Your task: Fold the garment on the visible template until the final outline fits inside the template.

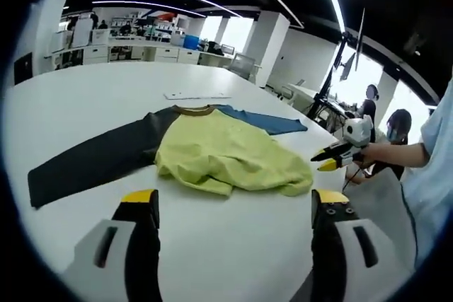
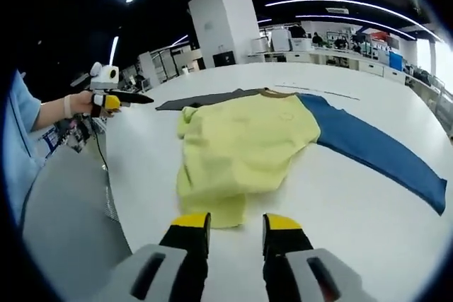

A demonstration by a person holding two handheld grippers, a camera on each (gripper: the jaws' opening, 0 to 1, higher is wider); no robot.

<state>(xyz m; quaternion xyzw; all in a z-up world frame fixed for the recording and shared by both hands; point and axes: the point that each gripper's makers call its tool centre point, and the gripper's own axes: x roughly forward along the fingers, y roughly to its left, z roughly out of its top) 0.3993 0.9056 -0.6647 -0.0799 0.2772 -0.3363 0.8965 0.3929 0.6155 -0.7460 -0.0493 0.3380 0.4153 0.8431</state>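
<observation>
— Two sets of tongs, and neither has hold of anything. The left gripper [image 1: 235,206] hangs over bare table [image 1: 85,97] just short of the shirt [image 1: 226,150], its jaws spread wide apart.

— And the other one?

— The right gripper [image 2: 236,230] sits at the near hem of the shirt [image 2: 248,139], jaws a narrow gap apart with only table showing between them. From the left gripper view you can see it off at the table's edge, held in a hand [image 1: 379,153], away from the cloth.

— Where's the shirt lying?

— Flat on the white table [image 2: 354,90], yellow body rumpled, with its lower part bunched up. One dark grey sleeve [image 1: 92,160] stretches straight out to one side, the blue sleeve [image 2: 375,150] to the other. Brown collar [image 1: 194,110] faces away from the left gripper.

— Any template?

— I can't make one out under it. A thin white strip [image 1: 197,95] lies on the table just beyond the collar.
</observation>
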